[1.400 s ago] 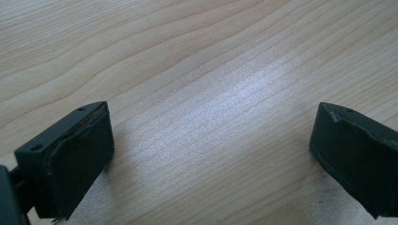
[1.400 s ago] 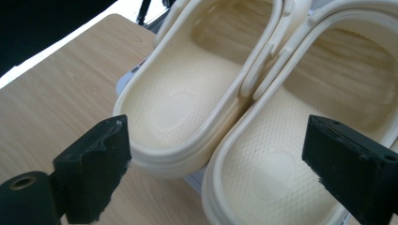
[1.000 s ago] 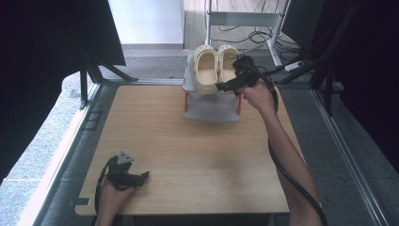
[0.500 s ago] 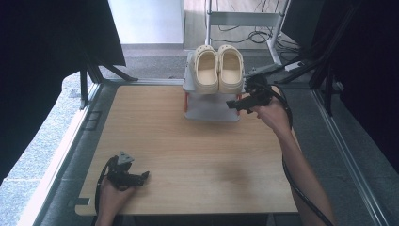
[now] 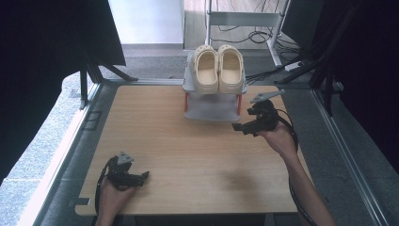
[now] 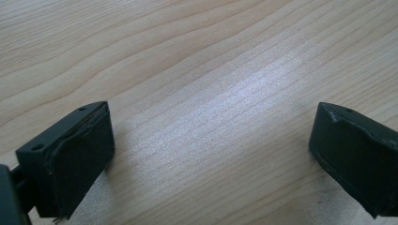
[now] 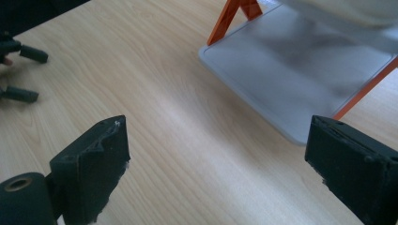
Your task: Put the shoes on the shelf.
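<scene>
Wooden table [image 5: 188, 155] is taking up most of the high view, carrying a small grey two-tier rack [image 5: 214, 106] with orange legs at its far edge. Cream clogs [image 5: 219, 68] are sitting side by side on the rack's top shelf. Right gripper [image 5: 241, 126] is hovering just right of the rack's lower shelf, jaws spread wide and empty. Left gripper [image 5: 143, 177] is resting near the front left corner, jaws also parted, gripping nothing.

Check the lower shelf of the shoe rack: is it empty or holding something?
Empty. The lower shelf shows bare grey surface; both cream clogs sit on the top shelf.
</scene>
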`<action>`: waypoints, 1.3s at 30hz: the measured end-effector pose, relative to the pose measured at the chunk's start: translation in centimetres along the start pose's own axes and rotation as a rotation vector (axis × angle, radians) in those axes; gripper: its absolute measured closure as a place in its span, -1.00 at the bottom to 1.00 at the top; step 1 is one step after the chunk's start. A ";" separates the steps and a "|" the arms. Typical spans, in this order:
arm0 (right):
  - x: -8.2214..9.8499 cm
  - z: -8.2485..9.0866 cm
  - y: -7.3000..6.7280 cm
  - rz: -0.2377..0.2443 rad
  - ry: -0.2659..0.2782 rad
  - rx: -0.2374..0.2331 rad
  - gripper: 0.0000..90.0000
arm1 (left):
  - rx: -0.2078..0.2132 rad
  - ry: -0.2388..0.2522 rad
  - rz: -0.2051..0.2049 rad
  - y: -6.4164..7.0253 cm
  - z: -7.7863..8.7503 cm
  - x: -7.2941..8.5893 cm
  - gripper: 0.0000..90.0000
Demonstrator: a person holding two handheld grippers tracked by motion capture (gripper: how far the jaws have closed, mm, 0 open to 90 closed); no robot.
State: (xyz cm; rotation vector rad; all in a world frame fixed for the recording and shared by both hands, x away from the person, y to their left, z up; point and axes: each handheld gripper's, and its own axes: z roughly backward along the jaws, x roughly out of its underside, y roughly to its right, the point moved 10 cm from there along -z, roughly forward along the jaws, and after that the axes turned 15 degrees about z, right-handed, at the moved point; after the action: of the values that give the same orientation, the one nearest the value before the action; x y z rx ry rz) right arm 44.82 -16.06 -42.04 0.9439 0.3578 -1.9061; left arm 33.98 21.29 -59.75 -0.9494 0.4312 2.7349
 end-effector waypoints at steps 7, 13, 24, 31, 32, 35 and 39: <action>2.5 0.3 -1.0 0.015 0.003 0.017 -0.95 | 0.000 -0.001 0.000 0.0 0.0 0.0 -0.99; 4.6 0.9 -1.6 0.028 -0.002 0.032 -1.00 | 0.000 -0.001 0.000 0.0 0.0 0.0 -0.99; 8.0 2.0 -2.7 0.008 0.000 0.056 -1.00 | -0.002 -0.002 0.004 0.0 0.0 0.0 -0.99; 10.1 1.5 -3.3 -0.007 -0.001 0.069 -1.00 | -0.002 -0.002 0.004 0.0 0.0 0.0 -0.99; 10.4 1.3 -3.4 -0.008 -0.003 0.069 -1.00 | -0.002 -0.002 0.004 0.0 0.0 0.0 -0.99; 11.4 0.8 -3.8 -0.010 -0.008 0.070 -1.00 | -0.002 -0.002 0.004 0.0 0.0 0.0 -0.99; 12.6 -0.1 -4.4 -0.016 -0.012 0.070 -1.00 | -0.002 -0.002 0.004 0.0 0.0 0.0 -0.99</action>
State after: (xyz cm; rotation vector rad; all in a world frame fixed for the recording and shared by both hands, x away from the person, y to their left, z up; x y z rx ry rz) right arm 37.95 -21.64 -52.04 0.9775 0.2940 -1.9492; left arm 33.92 21.28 -59.75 -0.9471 0.4300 2.7401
